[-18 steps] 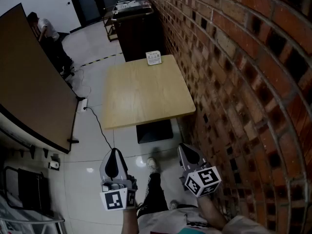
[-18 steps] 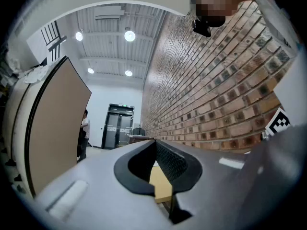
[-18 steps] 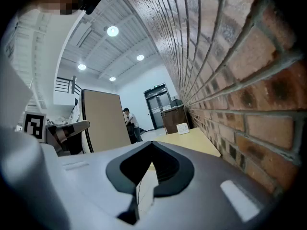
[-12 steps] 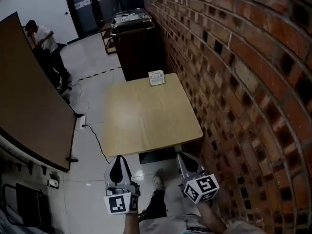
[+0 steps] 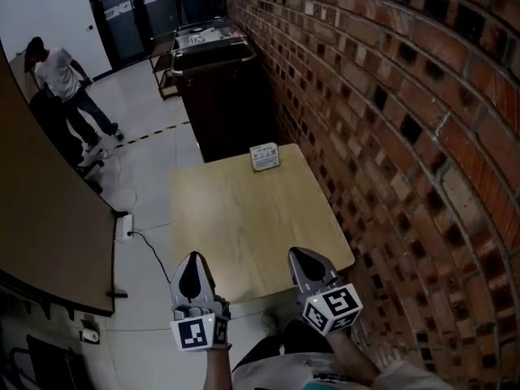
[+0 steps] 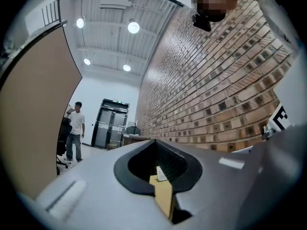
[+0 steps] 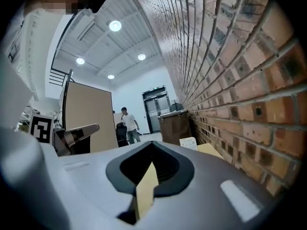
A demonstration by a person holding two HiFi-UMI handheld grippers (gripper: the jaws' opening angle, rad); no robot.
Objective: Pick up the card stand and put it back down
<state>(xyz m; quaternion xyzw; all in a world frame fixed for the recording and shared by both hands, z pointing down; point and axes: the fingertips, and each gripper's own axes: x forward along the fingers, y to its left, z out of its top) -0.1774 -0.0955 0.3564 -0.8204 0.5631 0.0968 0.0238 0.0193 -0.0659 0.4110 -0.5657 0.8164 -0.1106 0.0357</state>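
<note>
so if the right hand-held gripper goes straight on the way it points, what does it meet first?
The right hand-held gripper would probably meet the table top first: wood shows past its shut jaws. The card stand stands farther on, right of that line. Depth is unclear.

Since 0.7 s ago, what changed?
Both grippers advanced toward the table: the left gripper and right gripper, earlier over the floor, now reach its near edge. Nothing was taken or released; both stay shut and empty. The card stand stays at the far edge.
</note>
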